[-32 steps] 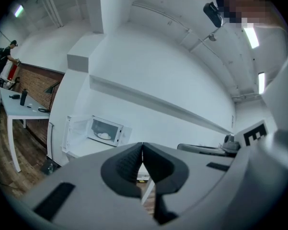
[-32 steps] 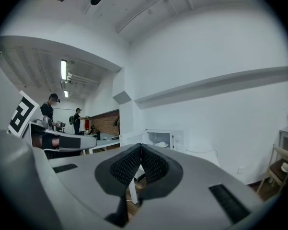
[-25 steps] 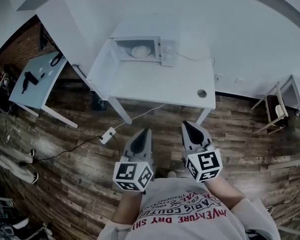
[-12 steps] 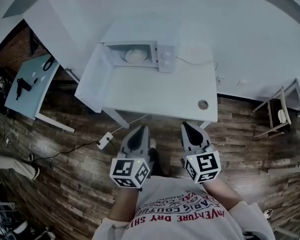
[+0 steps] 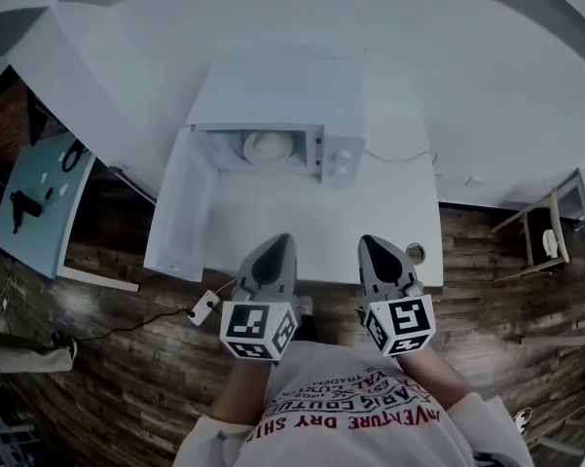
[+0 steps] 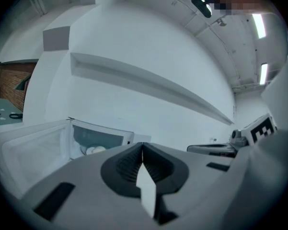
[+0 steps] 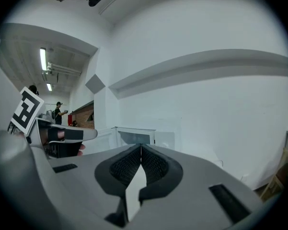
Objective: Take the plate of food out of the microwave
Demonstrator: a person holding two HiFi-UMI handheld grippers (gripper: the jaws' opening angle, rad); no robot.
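Observation:
A white microwave (image 5: 323, 149) stands at the back of a white table (image 5: 311, 227), its door (image 5: 180, 212) swung wide open to the left. Inside sits a pale plate of food (image 5: 268, 147), also seen small in the left gripper view, plate (image 6: 95, 150). My left gripper (image 5: 274, 247) and right gripper (image 5: 375, 248) hover side by side over the table's front edge, well short of the microwave. Both are shut with nothing between the jaws. In the right gripper view the microwave (image 7: 136, 137) lies ahead, left of centre.
A power strip (image 5: 203, 308) with its cable lies on the wooden floor by the table's left front leg. A light blue side table (image 5: 34, 202) with dark tools stands at far left. A chair (image 5: 547, 237) is at far right. A round cable hole (image 5: 415, 253) sits near the table's front right corner.
The table and microwave have come much closer and now fill the middle of the head view. Both grippers now reach the table's front edge, still shut.

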